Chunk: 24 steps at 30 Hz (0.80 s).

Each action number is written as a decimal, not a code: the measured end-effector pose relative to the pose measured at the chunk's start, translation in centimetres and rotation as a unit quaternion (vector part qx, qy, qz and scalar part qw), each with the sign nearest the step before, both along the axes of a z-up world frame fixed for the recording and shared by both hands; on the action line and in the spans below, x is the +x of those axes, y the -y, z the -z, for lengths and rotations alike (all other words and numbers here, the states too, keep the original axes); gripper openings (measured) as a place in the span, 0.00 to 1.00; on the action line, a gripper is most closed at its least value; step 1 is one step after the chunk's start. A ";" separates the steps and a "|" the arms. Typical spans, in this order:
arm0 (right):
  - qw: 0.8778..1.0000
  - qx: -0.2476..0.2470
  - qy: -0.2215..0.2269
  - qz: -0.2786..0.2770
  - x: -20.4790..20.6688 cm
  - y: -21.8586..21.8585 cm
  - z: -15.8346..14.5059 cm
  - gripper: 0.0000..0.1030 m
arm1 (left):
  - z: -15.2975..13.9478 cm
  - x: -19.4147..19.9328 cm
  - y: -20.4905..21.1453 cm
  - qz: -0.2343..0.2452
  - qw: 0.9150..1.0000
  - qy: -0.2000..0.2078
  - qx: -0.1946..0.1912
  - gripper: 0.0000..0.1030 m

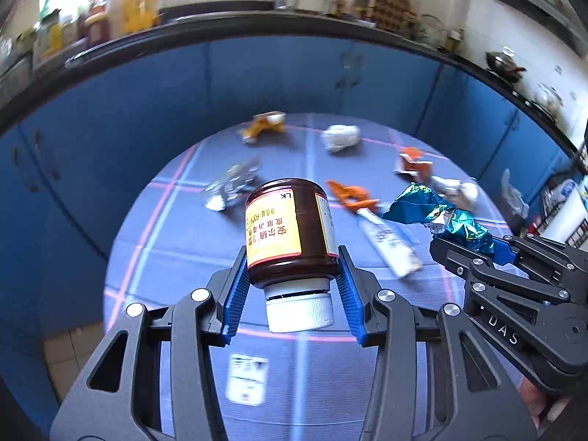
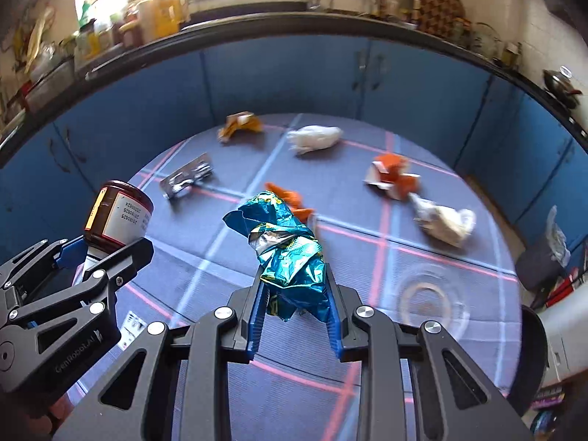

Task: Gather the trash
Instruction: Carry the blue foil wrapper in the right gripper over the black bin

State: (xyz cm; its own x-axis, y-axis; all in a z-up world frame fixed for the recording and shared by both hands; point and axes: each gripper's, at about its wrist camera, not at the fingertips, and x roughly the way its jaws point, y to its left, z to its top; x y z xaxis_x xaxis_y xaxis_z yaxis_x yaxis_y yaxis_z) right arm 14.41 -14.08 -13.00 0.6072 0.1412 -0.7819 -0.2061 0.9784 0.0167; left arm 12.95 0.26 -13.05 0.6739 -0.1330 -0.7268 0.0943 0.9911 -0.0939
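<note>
My left gripper is shut on a brown bottle with a yellow label and a white cap, held above the round table. The same bottle and left gripper show at the left of the right wrist view. My right gripper is shut on a crumpled teal foil wrapper, also lifted off the table. From the left wrist view that wrapper and the right gripper appear at the right.
Trash lies on the blue plaid tablecloth: a silver blister pack, an orange-brown wrapper, white crumpled paper, an orange carton, a white wad, a clear lid. Blue cabinets ring the far side.
</note>
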 end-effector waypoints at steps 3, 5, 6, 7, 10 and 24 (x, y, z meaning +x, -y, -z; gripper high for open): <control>1.000 0.004 0.005 0.022 -0.6 2.5 -0.4 0.27 | -0.4 -0.2 2.1 0.018 1.000 0.004 0.006 0.45; 0.999 0.007 0.007 0.035 -1.0 4.2 -0.6 0.27 | -0.7 -0.4 3.9 0.033 0.999 0.006 0.009 0.45; 0.999 0.009 0.008 0.043 -1.2 5.2 -0.7 0.27 | -0.8 -0.4 5.0 0.042 0.999 0.007 0.012 0.45; 0.999 0.011 0.009 0.048 -1.4 5.7 -0.8 0.27 | -0.8 -0.4 5.7 0.048 0.999 0.007 0.013 0.45; 0.997 0.014 0.013 0.069 -2.2 8.3 -1.0 0.27 | -1.1 -0.4 8.5 0.071 0.997 0.007 0.017 0.45; 0.987 0.030 0.018 0.159 -5.3 19.1 -0.9 0.27 | -1.6 -1.1 20.1 0.167 0.985 0.013 0.039 0.45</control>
